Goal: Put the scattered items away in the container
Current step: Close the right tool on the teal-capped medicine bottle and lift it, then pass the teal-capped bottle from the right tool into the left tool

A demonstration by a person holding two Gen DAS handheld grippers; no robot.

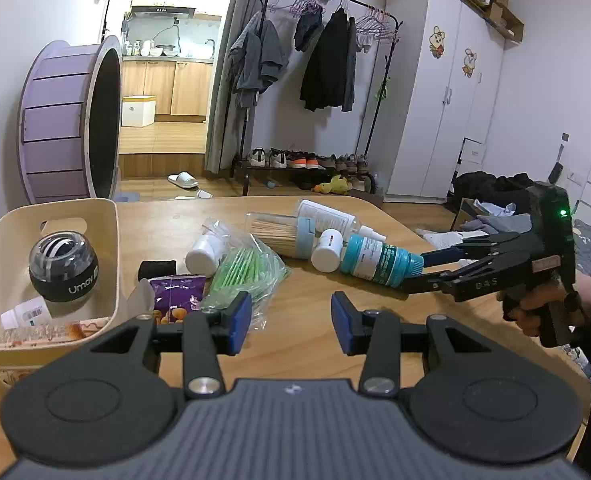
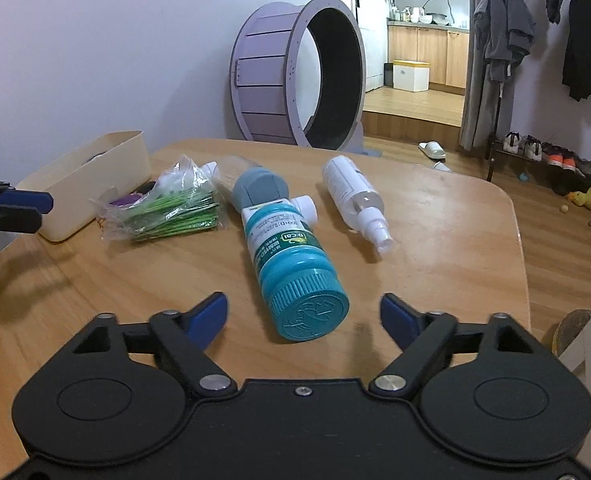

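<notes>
Right wrist view: the teal bottle lies on its side on the bench, cap end toward the camera, and the right gripper stands wide with that ribbed cap between its blue pads, touching neither as far as can be seen. A white spray bottle lies just to its right; a bag of green sticks sits to its left, beside the cream container. In the left wrist view the left gripper is parted and empty above bare bench, the container at its left holding a gyro ball.
</notes>
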